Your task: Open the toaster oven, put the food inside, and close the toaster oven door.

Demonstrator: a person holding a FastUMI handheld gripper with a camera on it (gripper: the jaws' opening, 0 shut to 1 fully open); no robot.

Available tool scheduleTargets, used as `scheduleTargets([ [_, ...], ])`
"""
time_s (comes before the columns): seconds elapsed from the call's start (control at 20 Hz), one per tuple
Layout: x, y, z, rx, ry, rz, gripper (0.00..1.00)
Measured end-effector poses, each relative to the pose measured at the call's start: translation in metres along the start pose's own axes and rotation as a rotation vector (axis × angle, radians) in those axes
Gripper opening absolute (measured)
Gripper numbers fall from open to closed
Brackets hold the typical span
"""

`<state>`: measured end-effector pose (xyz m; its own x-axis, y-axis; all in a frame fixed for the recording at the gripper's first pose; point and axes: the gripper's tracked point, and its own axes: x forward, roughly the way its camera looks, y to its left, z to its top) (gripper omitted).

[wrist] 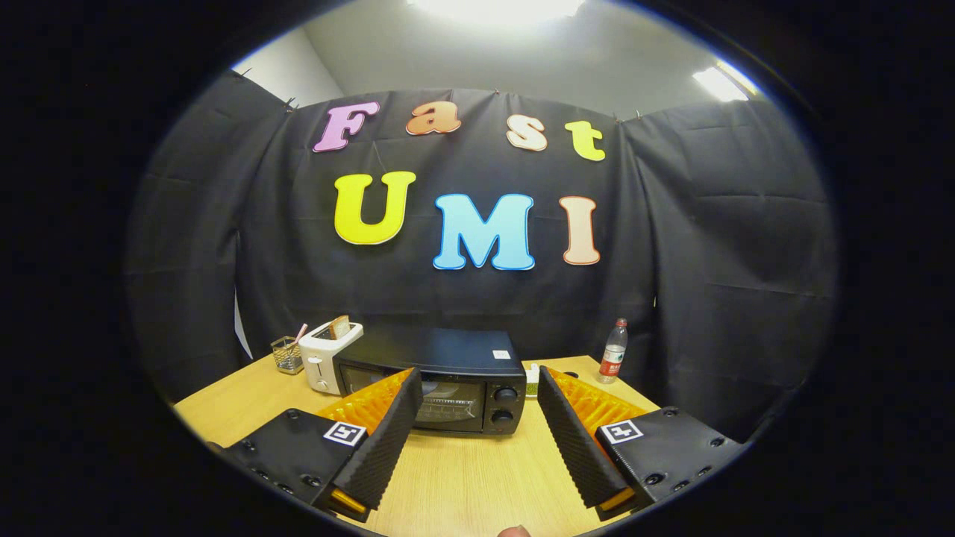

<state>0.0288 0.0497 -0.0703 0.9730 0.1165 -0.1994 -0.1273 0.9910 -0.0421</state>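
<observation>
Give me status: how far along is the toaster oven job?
Nothing done yet. The toaster oven sits on the table with its door closed. The gripper is open, holding nothing, short of the oven. Left: open door, load food, close door. The white toaster holds a slice.

toaster oven (440, 380) top: a small white sticker is borne near the back right corner; its print is too small to be read.
toaster oven knobs: two dials are set on the right of the front panel; markings around them cannot be made out.
water bottle (613, 352): a red and white label is wrapped round the middle; no word on it can be read.
tool (477, 399) bodies: a square black-and-white coded marker is fixed on each side; a pattern is shown, not letters or numbers.
white toaster (326, 358): no legible marking is seen.
</observation>
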Motion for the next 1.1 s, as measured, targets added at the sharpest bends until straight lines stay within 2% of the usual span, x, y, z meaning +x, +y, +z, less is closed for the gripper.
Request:
scheduleTargets([
  [1.1,-0.004,-0.034,0.02,0.076,-0.052,-0.015,0.98],
])
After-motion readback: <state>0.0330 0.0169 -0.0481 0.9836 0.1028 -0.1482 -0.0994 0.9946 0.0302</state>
